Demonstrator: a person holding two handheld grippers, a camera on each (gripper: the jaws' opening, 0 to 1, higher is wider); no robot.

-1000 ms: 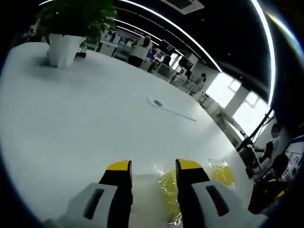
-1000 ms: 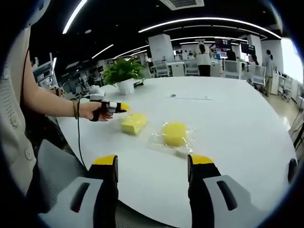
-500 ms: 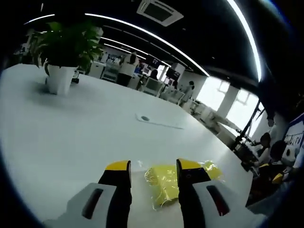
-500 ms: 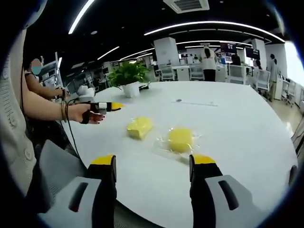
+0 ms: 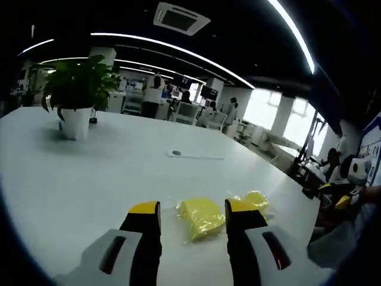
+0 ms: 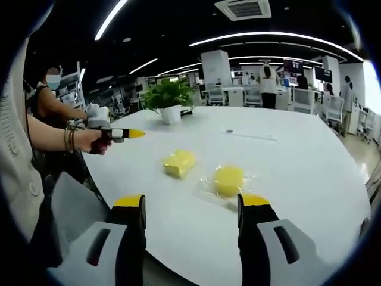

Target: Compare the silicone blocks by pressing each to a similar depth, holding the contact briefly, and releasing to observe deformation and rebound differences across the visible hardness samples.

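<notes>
Right gripper view: your right gripper [image 6: 190, 205] hangs back off the counter [image 6: 297, 173], fingers spread, grasping nothing.
Left gripper: your left gripper [image 5: 191, 211] is parted and empty, lined up just short of the square block [image 5: 201, 215], likely for pressing.
Blocks: both yellow, plastic-wrapped, near each other mid-counter; round block [image 6: 228, 180] lies right of the square block [image 6: 179, 162].
</notes>
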